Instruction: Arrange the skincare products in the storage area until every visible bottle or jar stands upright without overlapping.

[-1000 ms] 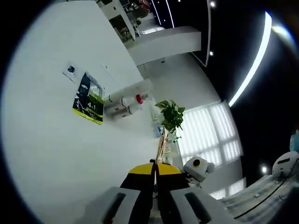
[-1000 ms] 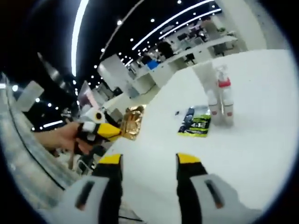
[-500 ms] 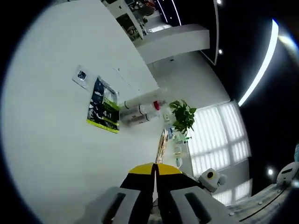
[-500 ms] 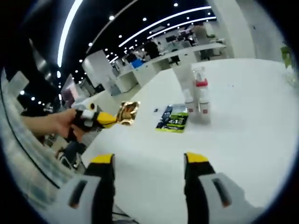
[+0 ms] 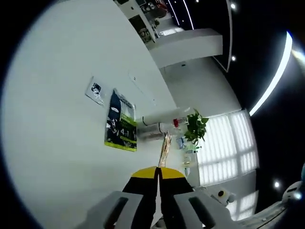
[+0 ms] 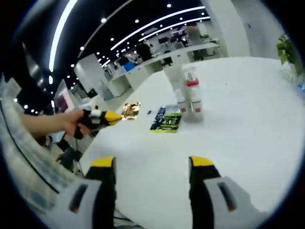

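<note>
The left tool is pinching a gold packet; the right tool is hanging released, bottles standing ahead on the worktop.

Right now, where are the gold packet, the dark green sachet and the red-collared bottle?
gold packet (image 6: 130, 109): right gripper view, centre of its crinkled foil face.
dark green sachet (image 6: 166, 122): right gripper view, middle of its printed front.
red-collared bottle (image 6: 193, 82): right gripper view, on the red collar.

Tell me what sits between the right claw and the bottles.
In the right gripper view, only bare white table lies between the open right claw and the upright bottles; the dark sachet lies beside them.
</note>
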`<state>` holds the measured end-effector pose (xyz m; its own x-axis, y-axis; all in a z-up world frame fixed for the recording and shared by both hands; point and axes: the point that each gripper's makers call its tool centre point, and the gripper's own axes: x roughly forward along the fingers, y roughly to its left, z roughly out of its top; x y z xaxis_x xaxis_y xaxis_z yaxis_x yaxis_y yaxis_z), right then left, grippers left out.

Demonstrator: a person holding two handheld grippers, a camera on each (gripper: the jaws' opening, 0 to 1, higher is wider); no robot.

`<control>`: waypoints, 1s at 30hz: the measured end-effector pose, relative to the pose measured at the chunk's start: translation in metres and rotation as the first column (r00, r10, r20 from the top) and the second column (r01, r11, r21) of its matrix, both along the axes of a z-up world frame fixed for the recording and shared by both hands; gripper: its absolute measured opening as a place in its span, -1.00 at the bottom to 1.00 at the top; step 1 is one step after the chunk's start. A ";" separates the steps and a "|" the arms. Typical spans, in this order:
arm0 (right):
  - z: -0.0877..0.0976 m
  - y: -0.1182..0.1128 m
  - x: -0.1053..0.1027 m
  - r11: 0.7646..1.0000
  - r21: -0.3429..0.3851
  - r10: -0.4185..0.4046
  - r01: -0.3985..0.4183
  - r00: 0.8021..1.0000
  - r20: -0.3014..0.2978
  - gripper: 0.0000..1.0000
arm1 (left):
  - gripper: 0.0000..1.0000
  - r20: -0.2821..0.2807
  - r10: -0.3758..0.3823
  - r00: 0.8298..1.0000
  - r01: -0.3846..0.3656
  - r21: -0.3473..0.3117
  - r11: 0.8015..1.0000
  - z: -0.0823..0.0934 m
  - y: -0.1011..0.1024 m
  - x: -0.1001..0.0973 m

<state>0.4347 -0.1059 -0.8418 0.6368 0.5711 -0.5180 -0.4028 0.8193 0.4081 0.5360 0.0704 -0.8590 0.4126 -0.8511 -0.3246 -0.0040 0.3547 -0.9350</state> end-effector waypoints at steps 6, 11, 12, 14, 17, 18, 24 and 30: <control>-0.001 -0.001 -0.002 1.000 -0.016 -0.017 0.017 1.000 -0.007 0.20 | -0.99 -0.031 0.021 0.999 -0.020 0.029 0.999 -0.017 0.019 0.015; 0.000 -0.002 -0.001 0.999 -0.021 -0.041 0.041 0.999 -0.009 0.20 | -0.99 -0.053 0.035 0.998 -0.033 0.040 0.999 -0.030 0.032 0.033; 0.000 -0.003 -0.001 0.999 -0.020 -0.048 0.048 0.999 -0.008 0.20 | -0.99 -0.056 0.027 0.998 -0.024 0.061 0.998 -0.035 0.034 0.033; 0.001 -0.004 0.000 0.998 -0.020 -0.057 0.057 0.998 -0.007 0.20 | -0.99 -0.060 0.016 0.998 -0.011 0.083 0.997 -0.040 0.036 0.033; 0.001 -0.005 0.001 0.997 -0.027 -0.067 0.067 0.998 -0.007 0.20 | -0.99 -0.068 0.003 0.998 0.004 0.105 0.994 -0.047 0.041 0.032; 0.000 -0.005 0.000 0.997 -0.030 -0.076 0.075 0.997 -0.007 0.21 | -0.99 -0.071 0.004 0.997 0.004 0.104 0.995 -0.048 0.042 0.033; -0.008 0.006 -0.010 0.997 -0.054 -0.048 0.046 0.998 -0.035 0.28 | -0.99 -0.093 0.025 0.995 -0.015 0.104 0.994 -0.054 0.044 0.037; -0.011 0.012 -0.017 0.998 -0.058 -0.027 0.024 0.998 -0.056 0.28 | -0.99 -0.135 0.027 0.990 -0.013 0.105 0.994 -0.065 0.039 0.036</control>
